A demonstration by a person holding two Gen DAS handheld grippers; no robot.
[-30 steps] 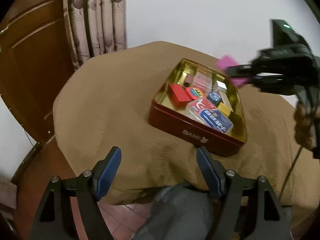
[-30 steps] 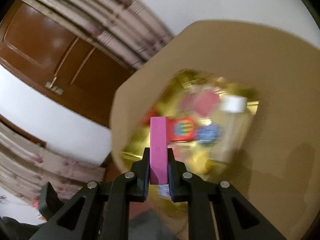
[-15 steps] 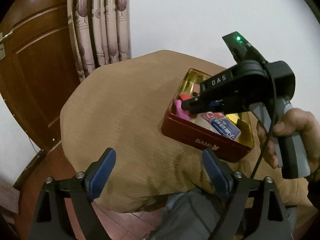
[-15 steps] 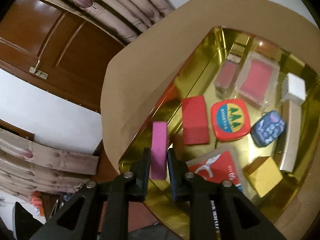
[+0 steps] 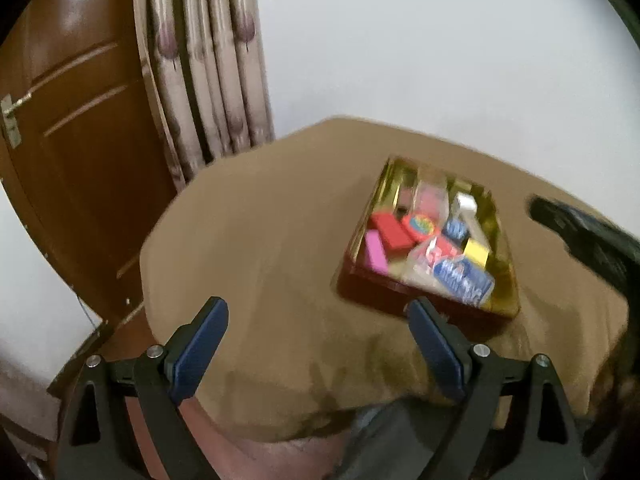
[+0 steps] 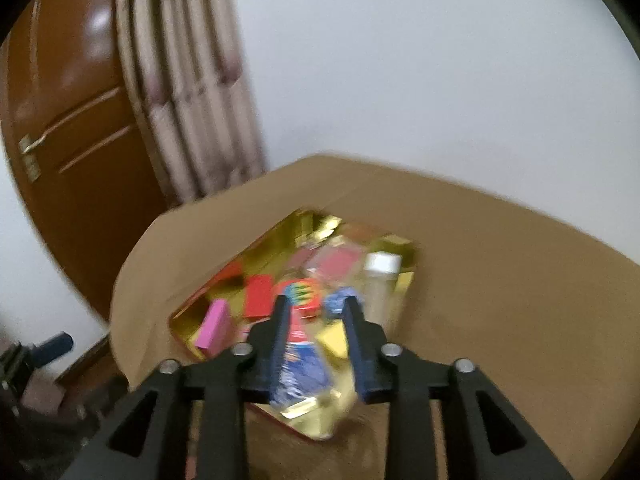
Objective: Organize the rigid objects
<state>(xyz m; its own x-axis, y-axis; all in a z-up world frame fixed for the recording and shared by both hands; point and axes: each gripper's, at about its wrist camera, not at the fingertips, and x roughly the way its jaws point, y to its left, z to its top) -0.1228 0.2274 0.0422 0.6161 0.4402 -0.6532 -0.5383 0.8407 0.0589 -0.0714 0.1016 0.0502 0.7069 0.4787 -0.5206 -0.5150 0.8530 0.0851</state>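
- The left gripper (image 5: 318,340) is wide open and holds nothing; it hangs above the near edge of the brown table (image 5: 260,240).
- The right gripper (image 6: 318,316) is partly open and empty, above the tin (image 6: 188,312).
- The pink block (image 5: 375,254) lies in the near left corner of the tin, beside a red block (image 5: 392,230).
- Both views are blurred.

Soft indoor light, glare on the door (image 5: 72,20); motion blur over the tin (image 6: 304,280); fisheye bending, dark corners
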